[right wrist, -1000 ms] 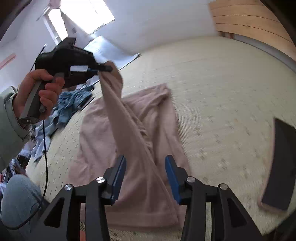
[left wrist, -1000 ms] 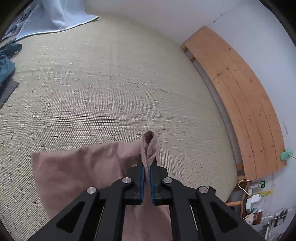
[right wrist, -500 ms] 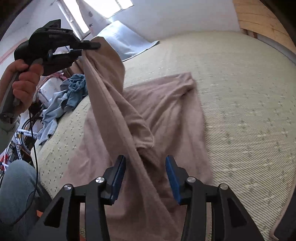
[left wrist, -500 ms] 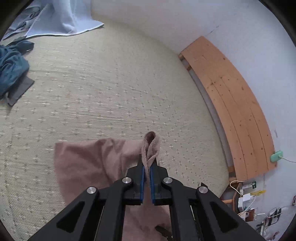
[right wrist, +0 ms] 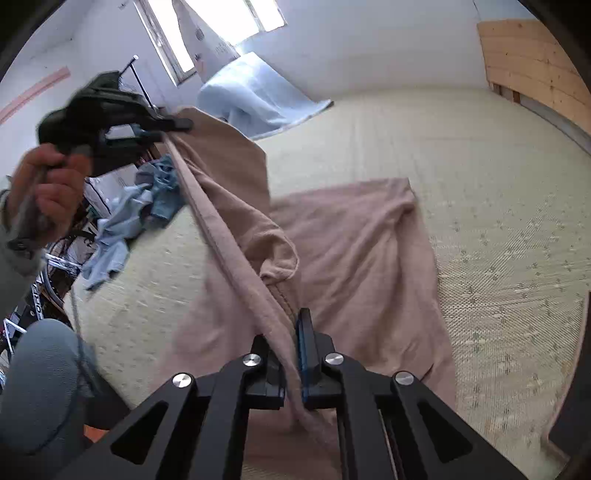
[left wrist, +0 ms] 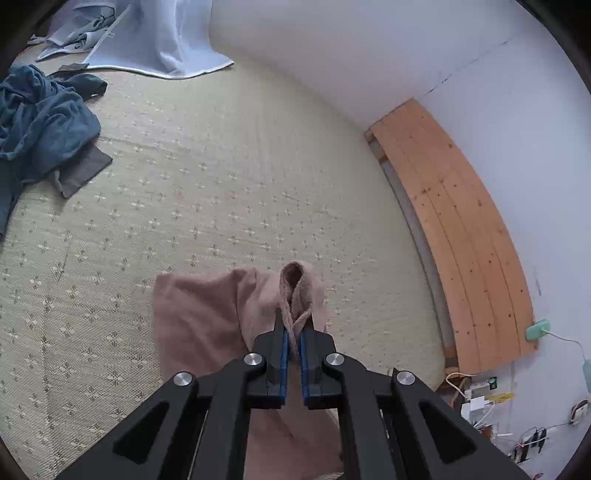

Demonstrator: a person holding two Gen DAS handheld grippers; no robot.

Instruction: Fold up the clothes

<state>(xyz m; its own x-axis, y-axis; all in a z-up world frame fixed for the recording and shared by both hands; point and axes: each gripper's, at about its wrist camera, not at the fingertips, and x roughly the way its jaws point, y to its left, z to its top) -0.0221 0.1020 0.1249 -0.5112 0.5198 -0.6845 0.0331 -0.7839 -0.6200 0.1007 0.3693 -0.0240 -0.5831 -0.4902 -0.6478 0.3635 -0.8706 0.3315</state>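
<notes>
The left gripper (left wrist: 291,332) has its jaws clamped on a looped hem of the dusty-pink knit garment (right wrist: 354,258); the right gripper (right wrist: 291,347) has its jaws clamped on the same hem, which runs taut between them. The garment's body hangs ahead of and below the right jaws onto the woven straw mat (right wrist: 480,147), seen only from the right wrist.

You have soft, even daylight in both views. In the right wrist view the bright window (right wrist: 221,26) blows out to white glare. The black left gripper (right wrist: 177,127) and the hand (right wrist: 48,184) gripping it smear with motion blur. Straight edges such as the pale wooden slatted headboard (left wrist: 461,229) bow, and dark vignetting rings every frame.
</notes>
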